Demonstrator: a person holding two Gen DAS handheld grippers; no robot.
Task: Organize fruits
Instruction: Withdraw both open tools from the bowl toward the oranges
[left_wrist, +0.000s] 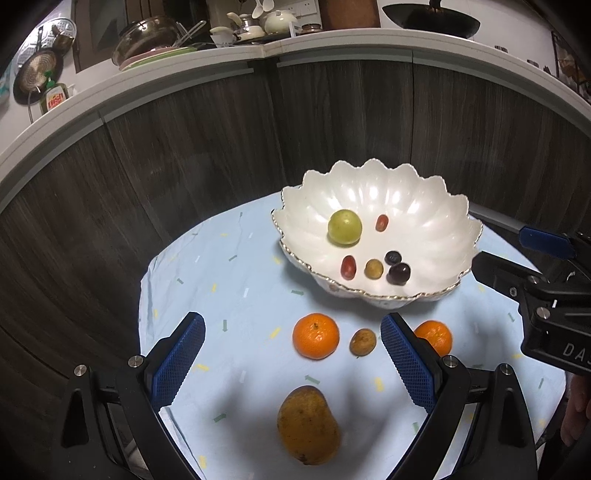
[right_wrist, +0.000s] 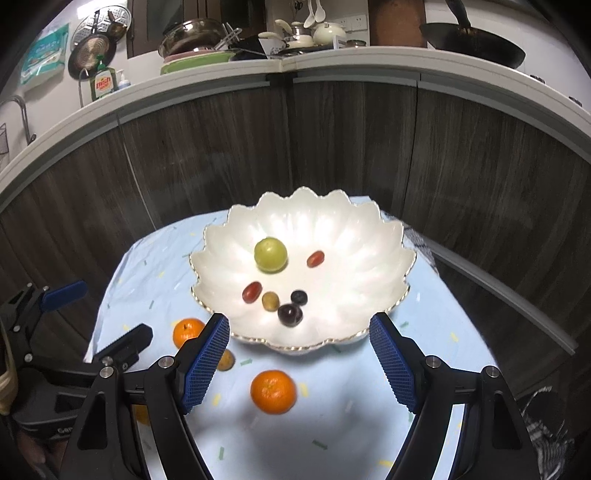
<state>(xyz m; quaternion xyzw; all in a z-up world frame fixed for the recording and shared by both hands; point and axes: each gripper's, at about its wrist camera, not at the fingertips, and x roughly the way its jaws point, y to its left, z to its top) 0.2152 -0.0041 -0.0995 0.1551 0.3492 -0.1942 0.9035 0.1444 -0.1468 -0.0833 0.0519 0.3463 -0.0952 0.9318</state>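
Note:
A white scalloped bowl (left_wrist: 436, 229) (right_wrist: 354, 236) holds a green fruit (left_wrist: 344, 227) (right_wrist: 270, 255), two red grape tomatoes, a small yellow fruit and two dark berries. On the light blue cloth lie a mango (left_wrist: 308, 424), two mandarins (left_wrist: 316, 336) (left_wrist: 436, 334), and a small brown fruit (left_wrist: 362, 342). My left gripper (left_wrist: 291, 354) is open above the mango. My right gripper (right_wrist: 299, 358) is open above a mandarin (right_wrist: 273, 391), just in front of the bowl. The other mandarin (right_wrist: 187, 331) lies left of it.
The cloth-covered table (left_wrist: 221, 295) stands against a dark wood cabinet front (left_wrist: 184, 147). A white counter above it carries pots, dishes and a wok (left_wrist: 430, 18). The right gripper's body (left_wrist: 546, 306) shows at the right of the left wrist view.

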